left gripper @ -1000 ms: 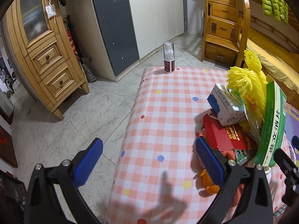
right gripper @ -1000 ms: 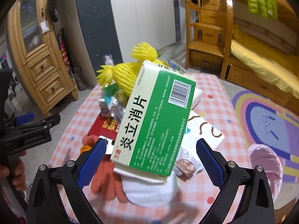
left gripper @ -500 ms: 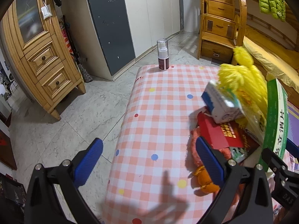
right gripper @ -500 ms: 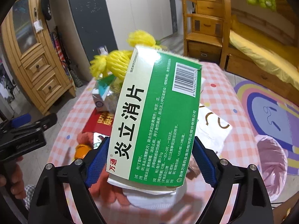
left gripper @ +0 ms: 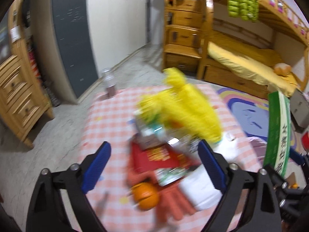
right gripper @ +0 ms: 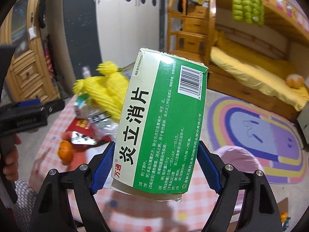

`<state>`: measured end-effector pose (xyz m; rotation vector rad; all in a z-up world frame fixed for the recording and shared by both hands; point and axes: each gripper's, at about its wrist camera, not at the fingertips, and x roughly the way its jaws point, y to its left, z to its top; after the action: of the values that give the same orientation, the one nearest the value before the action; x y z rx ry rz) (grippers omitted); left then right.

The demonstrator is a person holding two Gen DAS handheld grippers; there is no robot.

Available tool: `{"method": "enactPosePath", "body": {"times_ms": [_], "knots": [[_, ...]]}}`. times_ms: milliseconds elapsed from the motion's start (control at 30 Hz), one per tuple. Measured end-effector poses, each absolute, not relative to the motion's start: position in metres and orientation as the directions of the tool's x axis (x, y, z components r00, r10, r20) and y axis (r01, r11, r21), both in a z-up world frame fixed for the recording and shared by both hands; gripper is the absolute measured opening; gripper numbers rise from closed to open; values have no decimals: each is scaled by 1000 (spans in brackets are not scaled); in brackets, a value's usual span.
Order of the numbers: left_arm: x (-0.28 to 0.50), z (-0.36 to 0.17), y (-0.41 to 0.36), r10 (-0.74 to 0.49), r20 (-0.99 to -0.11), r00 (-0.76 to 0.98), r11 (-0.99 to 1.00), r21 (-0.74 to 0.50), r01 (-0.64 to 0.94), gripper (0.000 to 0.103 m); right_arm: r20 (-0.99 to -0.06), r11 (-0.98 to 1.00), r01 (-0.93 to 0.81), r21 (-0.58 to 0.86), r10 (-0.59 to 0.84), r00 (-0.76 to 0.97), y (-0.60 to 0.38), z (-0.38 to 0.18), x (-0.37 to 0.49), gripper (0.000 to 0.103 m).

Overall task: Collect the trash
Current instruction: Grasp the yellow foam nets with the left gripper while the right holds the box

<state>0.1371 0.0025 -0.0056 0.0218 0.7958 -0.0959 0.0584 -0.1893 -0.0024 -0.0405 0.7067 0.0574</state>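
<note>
The left wrist view is blurry, so the small things in the trash pile (left gripper: 170, 150) are hard to tell apart. You can make out yellow foam netting (left gripper: 183, 108), a red packet (left gripper: 154, 158), an orange (left gripper: 145, 195), an orange glove (left gripper: 173, 206) and something white (left gripper: 199, 191), but the labels cannot be read. A bottle (left gripper: 110, 85) at the far end of the table is only a smudge. The left gripper (left gripper: 154, 172) has its blue jaws wide apart with nothing between them, above the pile. In the right wrist view the right gripper (right gripper: 155, 166) squeezes a big green and white medicine box (right gripper: 162, 123) from both sides and holds it up off the table. The box hides much of the pile behind it. The table has a pink checked cloth with colored dots (right gripper: 50, 135). A pink bag (right gripper: 237, 154) shows just past the table, partly hidden. The room has a rainbow rug (right gripper: 256, 123), a wooden bunk bed with a yellow sheet (right gripper: 251, 71), wooden stairs with drawers (right gripper: 191, 31), a green jacket (right gripper: 247, 5) hanging up and a white wardrobe (right gripper: 127, 19).
</note>
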Motion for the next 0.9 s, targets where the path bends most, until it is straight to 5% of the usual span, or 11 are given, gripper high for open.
{"method": "enactPosePath", "body": {"times_ms": [400,633,900], "knots": [[227,-47,-62,-33,-816,577,999,-19,31,81,-651,999,-43,11,40,758,-222,-10,68,83],[223,-57,-62,-66,-814,577,995,-14,94,10,-667,998,-53,29,59,742,-225,-17,67,83],[198,0,-53,-219,-698,682,973,-101,209,5,-634,998,-47,40,62,771,-231,0,54,83]]}}
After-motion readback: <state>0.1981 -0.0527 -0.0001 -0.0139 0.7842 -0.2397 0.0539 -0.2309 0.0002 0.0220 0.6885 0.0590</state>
